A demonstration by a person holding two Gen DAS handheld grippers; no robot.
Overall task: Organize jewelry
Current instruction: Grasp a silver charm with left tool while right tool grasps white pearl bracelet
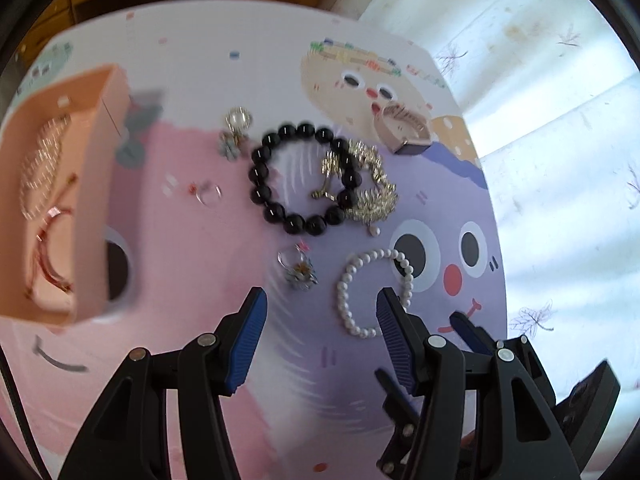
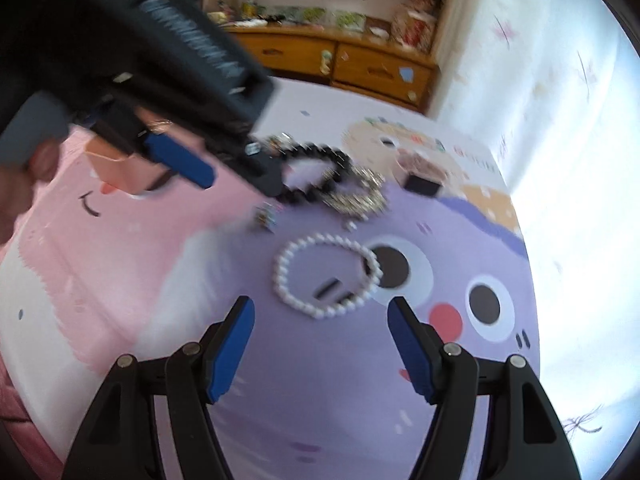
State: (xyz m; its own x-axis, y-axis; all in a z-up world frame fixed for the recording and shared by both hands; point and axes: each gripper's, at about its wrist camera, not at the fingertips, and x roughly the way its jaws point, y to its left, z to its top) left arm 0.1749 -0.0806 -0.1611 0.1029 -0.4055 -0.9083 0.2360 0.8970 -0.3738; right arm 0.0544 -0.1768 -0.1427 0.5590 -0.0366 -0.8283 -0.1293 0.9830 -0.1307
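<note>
Jewelry lies on a cartoon-printed mat (image 1: 200,240). A white pearl bracelet (image 1: 352,292) lies just ahead of my open, empty left gripper (image 1: 320,300); it also shows in the right wrist view (image 2: 326,276), just ahead of my open, empty right gripper (image 2: 320,308). A black bead bracelet (image 1: 304,178) (image 2: 316,176) lies further off, with a gold chain piece (image 1: 370,184) (image 2: 356,196) overlapping it. Two small rings (image 1: 298,270) (image 1: 208,194) and a pearl brooch (image 1: 236,128) lie around. A peach box (image 1: 60,184) at left holds chains and a red bangle.
A small pinkish box with a dark base (image 1: 406,128) (image 2: 422,178) stands at the mat's far right. The left gripper's body (image 2: 168,60) crosses the upper left of the right wrist view. A white patterned sheet (image 1: 560,160) lies right of the mat. A wooden dresser (image 2: 340,60) stands behind.
</note>
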